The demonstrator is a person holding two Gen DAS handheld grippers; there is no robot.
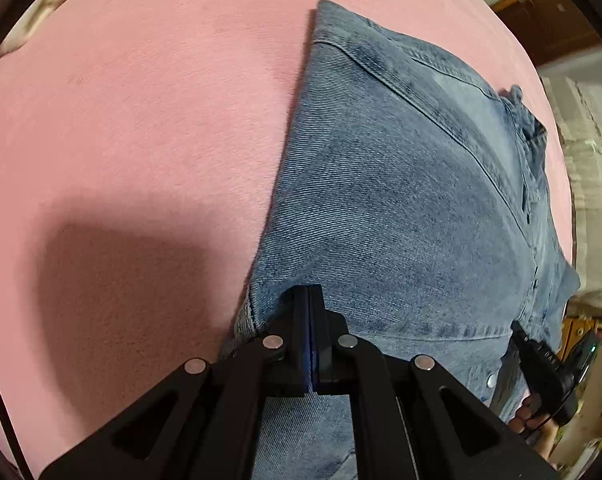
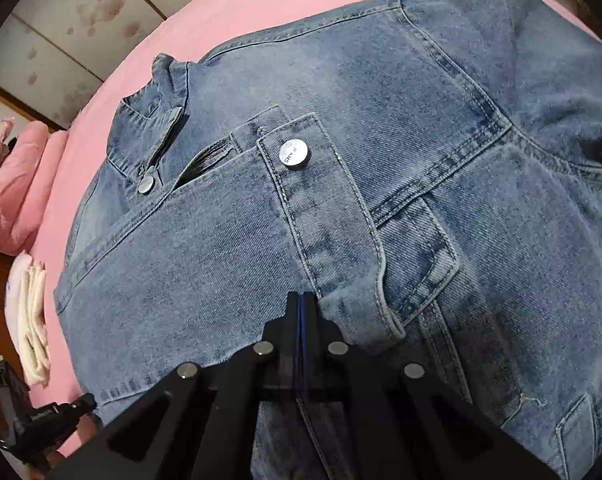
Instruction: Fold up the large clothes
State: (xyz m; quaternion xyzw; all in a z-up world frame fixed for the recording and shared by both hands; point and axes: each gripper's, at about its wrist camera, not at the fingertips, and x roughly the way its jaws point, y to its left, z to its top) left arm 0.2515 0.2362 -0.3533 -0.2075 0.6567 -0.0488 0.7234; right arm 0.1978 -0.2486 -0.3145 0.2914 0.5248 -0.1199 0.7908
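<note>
Both the left hand-held gripper (image 1: 309, 300) and right hand-held gripper (image 2: 301, 304) are clamped tight on the denim jacket (image 2: 381, 200), spread over the pink bed (image 1: 121, 120).

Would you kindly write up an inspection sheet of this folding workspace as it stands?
Surface: pink bedcover, bare left of the garment.
Job's things: denim jacket lying partly folded, metal button showing.
Clutter: pink bedding and white folded cloth at the bed's edge.
Grippers: left hand-held gripper shut on the jacket's edge; right hand-held gripper shut on denim.
Cables: nothing seen.
Surroundings: floral wall panels, wooden furniture.
</note>
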